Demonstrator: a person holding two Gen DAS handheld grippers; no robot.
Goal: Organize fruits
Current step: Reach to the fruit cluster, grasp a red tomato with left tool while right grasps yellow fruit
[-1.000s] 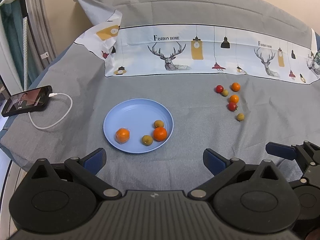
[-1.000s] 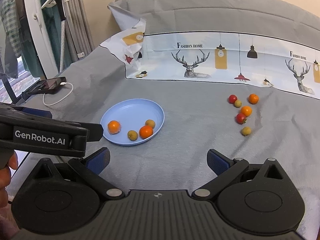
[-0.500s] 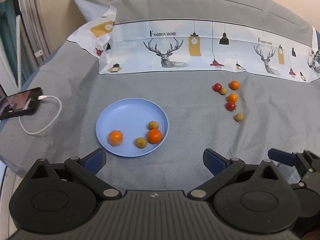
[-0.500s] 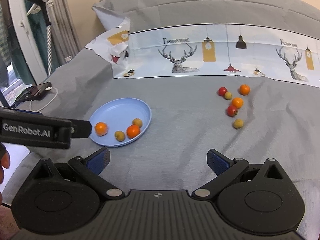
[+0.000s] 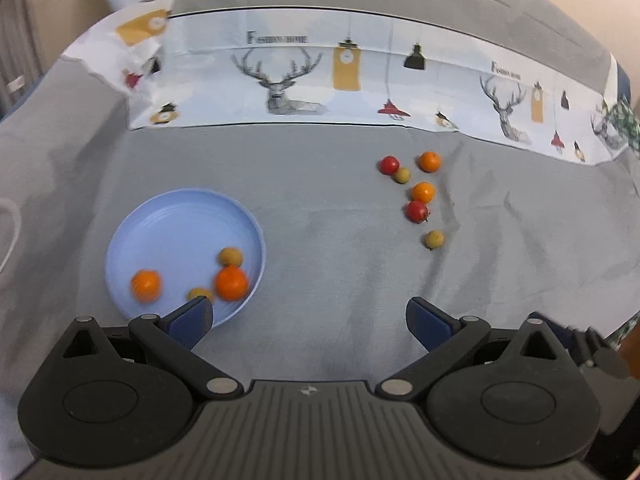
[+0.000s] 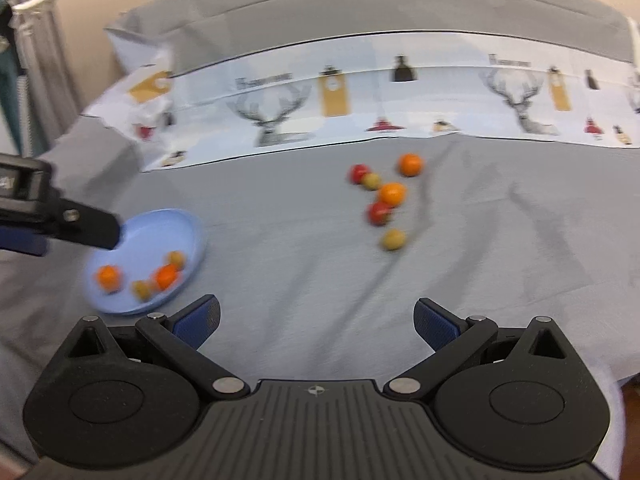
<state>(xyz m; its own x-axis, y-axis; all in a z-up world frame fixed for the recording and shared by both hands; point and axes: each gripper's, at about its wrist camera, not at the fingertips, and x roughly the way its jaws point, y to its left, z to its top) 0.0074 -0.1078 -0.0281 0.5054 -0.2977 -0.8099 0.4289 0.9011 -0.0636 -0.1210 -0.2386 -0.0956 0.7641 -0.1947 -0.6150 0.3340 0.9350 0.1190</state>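
Observation:
A light blue plate (image 5: 168, 216) (image 6: 168, 224) lies on the grey cloth at the left. It holds two oranges (image 5: 231, 282) and two small yellow-green fruits (image 5: 230, 257). Several loose fruits lie to the right on the cloth: two oranges (image 5: 429, 161), two red ones (image 5: 417, 211) and two yellow-green ones (image 5: 434, 239), also seen as a cluster (image 6: 391, 193) in the right wrist view. My left gripper (image 5: 308, 318) is open and empty, its left finger by the plate's near rim. My right gripper (image 6: 316, 320) is open and empty, short of the loose fruits.
A printed cloth with deer and lamps (image 5: 344, 76) runs across the back, with a grey cushion behind it. The left gripper's body (image 6: 48, 216) juts in from the left of the right wrist view, over the plate's far side. A white cable (image 5: 10, 236) shows at the left edge.
Both grippers have swung to the right and moved forward; the plate slid left in both views, the phone left the frame, and the loose fruits now sit closer ahead. Both stayed open.

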